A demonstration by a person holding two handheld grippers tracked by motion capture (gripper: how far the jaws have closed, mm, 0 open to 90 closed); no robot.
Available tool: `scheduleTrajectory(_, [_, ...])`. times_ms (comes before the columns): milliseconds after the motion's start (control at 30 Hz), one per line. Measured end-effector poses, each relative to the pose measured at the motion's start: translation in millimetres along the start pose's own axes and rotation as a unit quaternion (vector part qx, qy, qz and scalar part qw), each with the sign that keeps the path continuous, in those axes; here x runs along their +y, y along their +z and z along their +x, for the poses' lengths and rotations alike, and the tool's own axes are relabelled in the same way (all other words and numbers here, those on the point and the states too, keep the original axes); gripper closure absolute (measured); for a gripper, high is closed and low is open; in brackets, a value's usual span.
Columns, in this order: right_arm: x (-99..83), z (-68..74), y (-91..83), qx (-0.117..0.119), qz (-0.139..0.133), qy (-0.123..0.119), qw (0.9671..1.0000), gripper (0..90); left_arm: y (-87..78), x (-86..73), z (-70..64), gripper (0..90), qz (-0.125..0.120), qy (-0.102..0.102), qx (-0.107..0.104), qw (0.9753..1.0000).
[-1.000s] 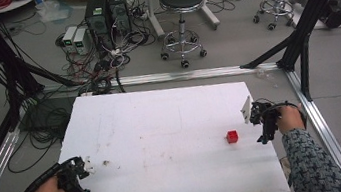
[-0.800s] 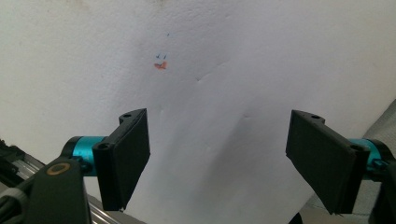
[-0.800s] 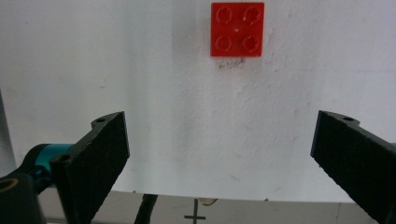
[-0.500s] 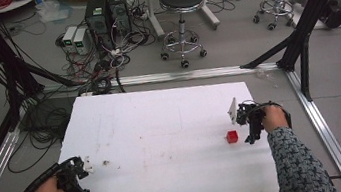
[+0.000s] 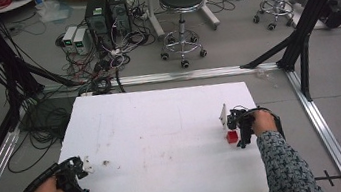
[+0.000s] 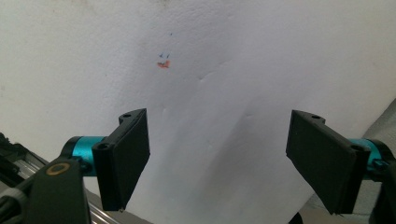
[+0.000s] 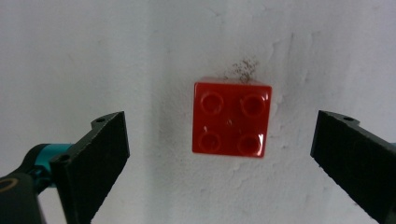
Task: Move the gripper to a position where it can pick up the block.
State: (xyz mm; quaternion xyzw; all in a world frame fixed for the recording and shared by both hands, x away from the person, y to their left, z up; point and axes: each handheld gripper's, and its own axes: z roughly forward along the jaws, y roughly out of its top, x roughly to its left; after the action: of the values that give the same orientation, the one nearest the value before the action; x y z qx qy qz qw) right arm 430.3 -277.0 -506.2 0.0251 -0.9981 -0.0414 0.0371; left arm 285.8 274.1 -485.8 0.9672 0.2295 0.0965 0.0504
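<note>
From the high view, the white tabletop [image 5: 165,142] carries a small red brick [image 5: 232,136] near its right edge. The right gripper [image 5: 239,129] sits directly over that brick, held by the person's right hand [image 5: 263,122], with a patterned sleeve [image 5: 287,168] trailing back toward the bottom edge. The left gripper [image 5: 73,178] rests at the near left corner of the tabletop, well apart from the brick, and seems to have no part in this step.

In the left gripper view, the left gripper [image 6: 217,158] has its jaws spread wide with nothing between them. Bare white tabletop [image 6: 243,70] lies ahead, marked by a small orange smudge [image 6: 163,64].

In the right gripper view, the right gripper [image 7: 219,158] looks straight down on the red brick [image 7: 232,119], whose four studs face up. The jaws are released and stand well clear on either side, touching nothing; the brick lies between them, a little toward the right-hand jaw. A patch of dark specks [image 7: 243,67] sits just beyond the brick.

The step in hand is probably a pick-up of the brick. To do it well, the gripper should shift slightly to centre the brick, keep the jaw faces parallel to its flat sides, lower until the jaws flank the walls below the studs, then close evenly so the brick does not skid or twist.
</note>
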Motion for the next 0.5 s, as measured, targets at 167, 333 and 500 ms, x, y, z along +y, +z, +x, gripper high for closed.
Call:
scheduleTrajectory(167, [5.3, -2.2, 6.7, 0.004, 0.004, -0.001, 1.0, 3.6, 0.6, 0.0, -0.2, 21.9, -0.001, 0.0, 0.001, 1.0])
scheduleTrajectory(333, [8.0, -3.6, 11.3, 0.004, 0.008, 0.001, 1.0, 3.6, 0.4, 0.3, -0.4, 21.9, -0.001, 0.0, -0.001, 1.0])
scheduleTrajectory(500, [7.3, -4.1, 11.1, 0.006, 0.006, 0.002, 1.0, 3.6, 0.5, 0.5, -0.4, 21.9, -0.003, 0.001, 0.001, 1.0])
